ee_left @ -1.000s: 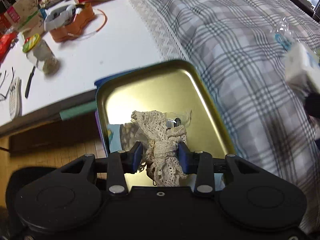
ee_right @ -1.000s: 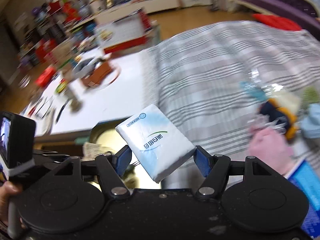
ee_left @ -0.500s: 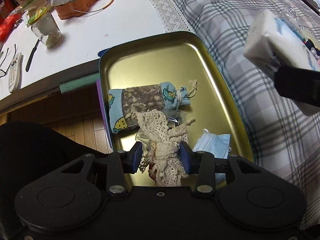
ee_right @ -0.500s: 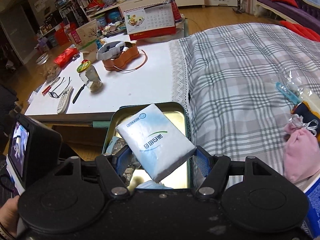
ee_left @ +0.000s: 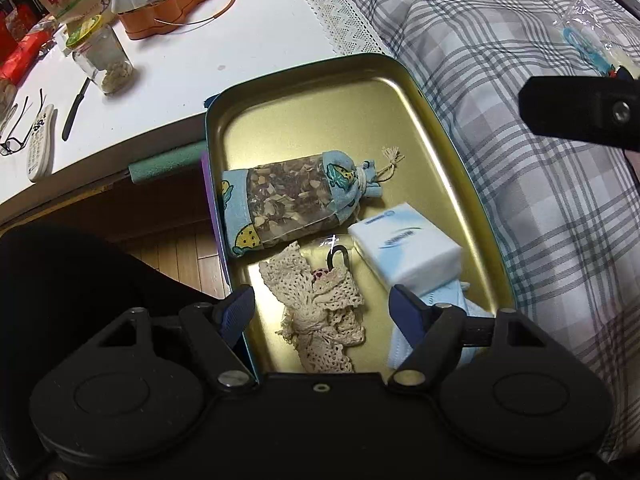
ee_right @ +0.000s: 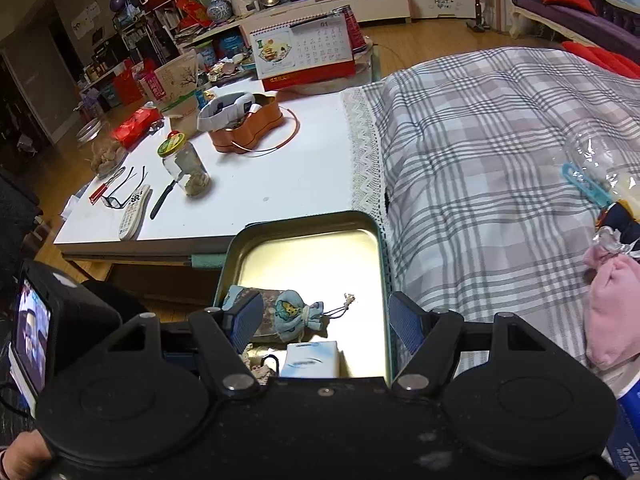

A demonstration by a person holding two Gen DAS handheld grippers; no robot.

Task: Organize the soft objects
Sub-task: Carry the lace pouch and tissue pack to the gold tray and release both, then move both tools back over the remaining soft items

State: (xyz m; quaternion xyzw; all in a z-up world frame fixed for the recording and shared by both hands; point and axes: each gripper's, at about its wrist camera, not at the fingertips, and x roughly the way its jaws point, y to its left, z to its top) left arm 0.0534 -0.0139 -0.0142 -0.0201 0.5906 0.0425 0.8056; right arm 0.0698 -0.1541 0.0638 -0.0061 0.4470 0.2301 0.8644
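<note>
Four soft things in the tin (ee_left: 436,120) – both grippers' jaws wide, empty.

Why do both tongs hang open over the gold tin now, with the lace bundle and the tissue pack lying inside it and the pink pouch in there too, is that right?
Nearly. The left tongs and right tongs are open above the gold tin, and the lace bundle and tissue pack do lie inside. But the pink pouch is not in the tin: the right wrist view shows it out on the plaid blanket.
</note>
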